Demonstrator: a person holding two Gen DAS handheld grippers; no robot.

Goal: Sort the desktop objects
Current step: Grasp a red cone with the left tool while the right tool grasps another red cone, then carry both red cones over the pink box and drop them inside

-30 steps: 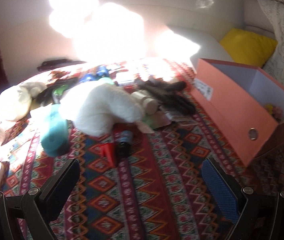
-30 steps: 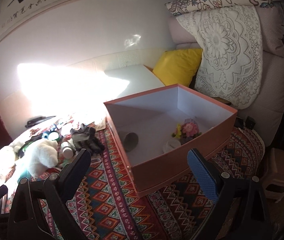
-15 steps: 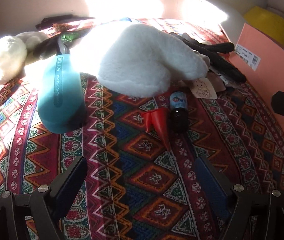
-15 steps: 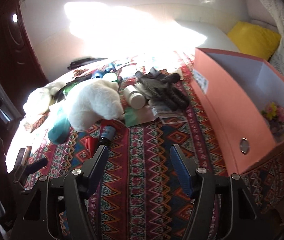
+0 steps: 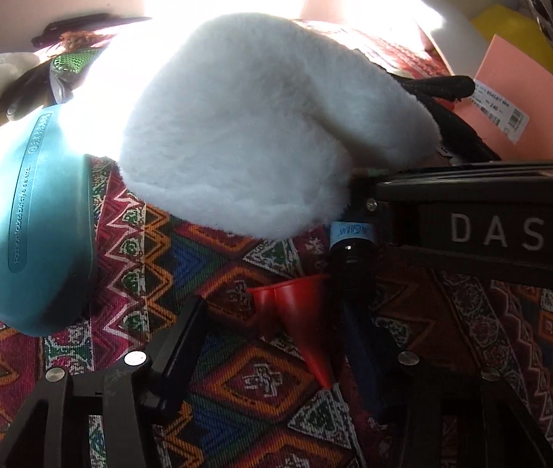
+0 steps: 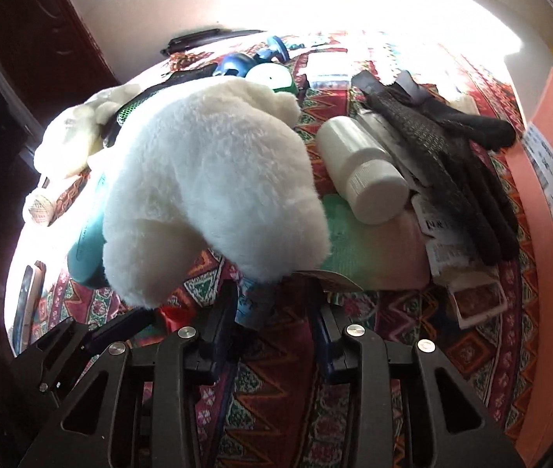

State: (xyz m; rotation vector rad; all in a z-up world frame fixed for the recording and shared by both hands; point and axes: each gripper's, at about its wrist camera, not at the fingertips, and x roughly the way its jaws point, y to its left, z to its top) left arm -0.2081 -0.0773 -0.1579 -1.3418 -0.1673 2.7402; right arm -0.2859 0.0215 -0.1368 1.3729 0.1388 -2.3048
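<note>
Desktop clutter all sits on the patterned woven cloth (image 5: 128, 234), none of it visibly inside anything. Going left to right: a teal hard-shell glasses case (image 5: 34, 230), then the big white plush toy (image 5: 260, 124) slumped over the middle, then a red plastic funnel (image 5: 303, 312) lying touching a small dark glass bottle with a blue label (image 5: 352, 257), then a white plastic pill bottle (image 6: 362, 167) on its side, black knit gloves (image 6: 451, 156), and the salmon-pink cardboard box (image 6: 549, 234) at the far right.

Left gripper (image 5: 288, 335) has its fingers spread wide around the funnel and the bottle, not pinching anything. Right gripper (image 6: 272, 312) is also parted, straddling the bottle right under the plush.

Worry: both grippers crowd the same spot, so they could knock together, and closing might catch plush fur or squirt the round bottle sideways. The funnel could get dragged along too.

Box interior is out of view in both cameras, so can't tell what it holds.
</note>
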